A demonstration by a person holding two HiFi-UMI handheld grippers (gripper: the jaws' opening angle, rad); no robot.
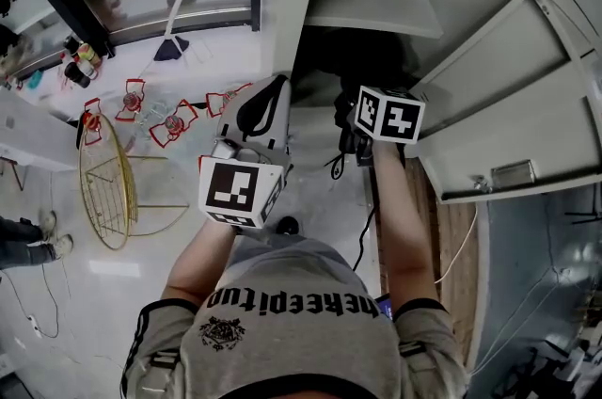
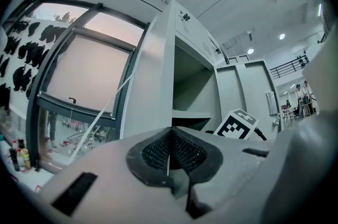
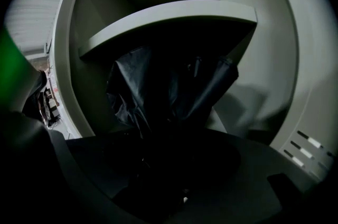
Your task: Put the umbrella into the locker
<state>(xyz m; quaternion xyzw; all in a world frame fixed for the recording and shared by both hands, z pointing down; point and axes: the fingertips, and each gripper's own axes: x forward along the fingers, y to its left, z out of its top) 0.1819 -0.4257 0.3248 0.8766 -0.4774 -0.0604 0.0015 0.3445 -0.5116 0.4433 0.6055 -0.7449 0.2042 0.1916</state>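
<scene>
From the head view, my left gripper [image 1: 261, 105] hangs just outside the locker [image 1: 489, 68], and my right gripper [image 1: 362, 132] reaches in below the shelf [image 1: 372, 7]. In the left gripper view, my jaws are pressed together, empty. In the right gripper view, my jaws clamp the black umbrella [image 3: 169, 85], which is inside the locker under the shelf.

The grey shirt [image 1: 303, 311] seems to read "keepitun", partly hidden.
</scene>
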